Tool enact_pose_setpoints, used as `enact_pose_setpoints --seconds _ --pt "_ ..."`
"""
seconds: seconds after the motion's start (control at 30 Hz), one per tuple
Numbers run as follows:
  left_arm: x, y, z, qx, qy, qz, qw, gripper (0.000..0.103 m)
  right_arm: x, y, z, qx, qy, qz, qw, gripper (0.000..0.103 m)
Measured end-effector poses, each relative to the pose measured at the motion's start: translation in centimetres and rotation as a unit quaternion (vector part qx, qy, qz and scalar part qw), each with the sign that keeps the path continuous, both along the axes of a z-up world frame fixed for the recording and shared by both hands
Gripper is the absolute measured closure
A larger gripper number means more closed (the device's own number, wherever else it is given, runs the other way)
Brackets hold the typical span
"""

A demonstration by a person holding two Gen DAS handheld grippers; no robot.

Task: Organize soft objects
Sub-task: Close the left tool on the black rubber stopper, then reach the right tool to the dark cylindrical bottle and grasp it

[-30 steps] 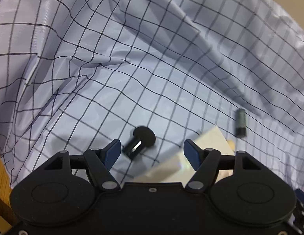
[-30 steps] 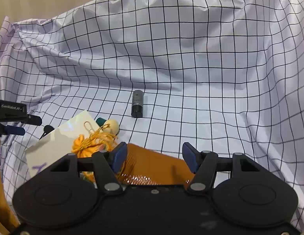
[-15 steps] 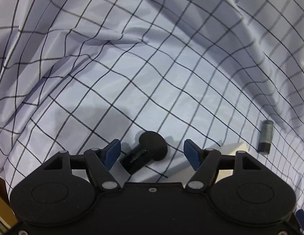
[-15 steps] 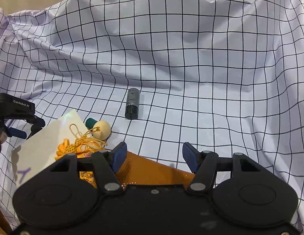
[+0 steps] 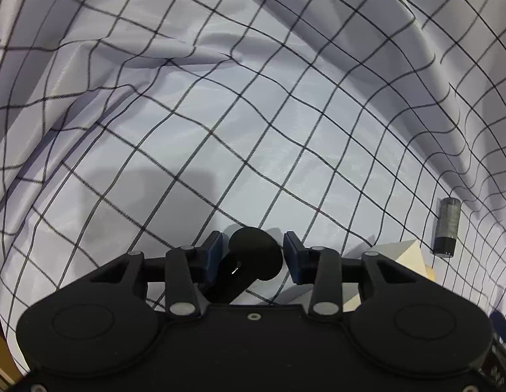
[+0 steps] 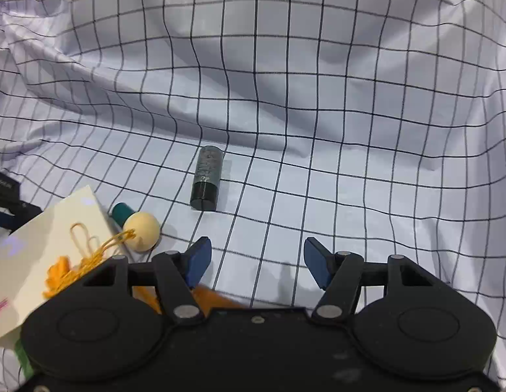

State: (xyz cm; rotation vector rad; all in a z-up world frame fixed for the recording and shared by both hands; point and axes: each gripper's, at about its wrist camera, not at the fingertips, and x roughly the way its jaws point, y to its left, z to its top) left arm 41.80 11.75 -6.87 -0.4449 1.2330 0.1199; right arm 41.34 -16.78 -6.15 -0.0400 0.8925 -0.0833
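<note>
A white cloth with a black grid (image 5: pixel 253 130) covers the surface in both views (image 6: pixel 318 98). In the left wrist view a black peg with a round flat head (image 5: pixel 254 251) lies between the blue pads of my left gripper (image 5: pixel 252 253), which has narrowed around it; the left pad touches its shaft, the right pad stands just off the head. My right gripper (image 6: pixel 256 263) is open and empty above the cloth. A dark grey cylinder (image 6: pixel 206 182) lies ahead of it and shows at the right of the left wrist view (image 5: pixel 446 231).
At the left of the right wrist view lie a cream card (image 6: pixel 34 261) with a paper clip, orange yarn (image 6: pixel 67 271), a cream wooden ball (image 6: pixel 142 231) and a teal cap (image 6: pixel 121 213). An orange object (image 6: pixel 207 299) lies under the right gripper. Cloth folds rise behind.
My left gripper moved forward over the black peg and its jaws closed in around it. My right gripper moved forward past the orange object, toward the grey cylinder.
</note>
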Motion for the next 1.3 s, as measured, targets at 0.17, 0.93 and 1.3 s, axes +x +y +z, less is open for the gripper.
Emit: enact_pose_setpoints --seconds 0.17,0.93,1.3 --pt "1.0 -1.8 0.1 0.025 -0.008 -0.055 0.9981 0.062 2.6 0.6 -0.7 0.005 0.007 0.002 1.0 0.041" --pt "3.0 -6.2 0.5 0.057 -0.063 -0.191 0.978 0.064 7.9 -1.7 -1.0 -0.044 0.019 -0.066 0.997 0.04" --pt "1.3 -3.1 2.4 0.043 -0.079 -0.174 0.9807 0.063 8.2 1.4 -2.6 -0.089 0.056 -0.024 0.994 0.043"
